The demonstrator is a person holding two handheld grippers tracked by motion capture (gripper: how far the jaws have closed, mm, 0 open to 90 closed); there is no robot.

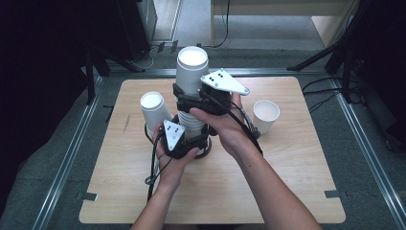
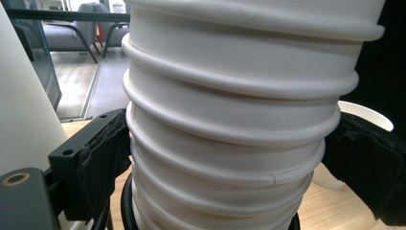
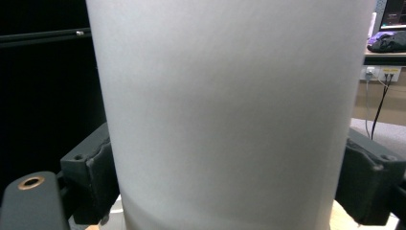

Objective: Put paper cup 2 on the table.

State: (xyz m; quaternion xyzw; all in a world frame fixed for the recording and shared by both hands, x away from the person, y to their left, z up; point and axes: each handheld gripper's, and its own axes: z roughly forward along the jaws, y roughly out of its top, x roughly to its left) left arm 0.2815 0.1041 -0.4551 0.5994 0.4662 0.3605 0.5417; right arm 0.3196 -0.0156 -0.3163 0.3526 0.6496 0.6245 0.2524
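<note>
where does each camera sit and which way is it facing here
High view: above the person's side, facing forward and down on the table; both forearms, left gripper, right gripper, stack of cups.
Left gripper view: on the left gripper, facing the stack's ribbed rims; its two jaws flank them.
Right gripper view: on the right gripper, facing the top cup; its jaws flank it.
Shared: all three show the same stack.

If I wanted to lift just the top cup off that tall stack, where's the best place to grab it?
Grip the top cup on its smooth side wall, above the ribbed rims of the stack, coming in level from the near side as the right gripper does. Its upright, tapered wall fits between two jaws.
</note>
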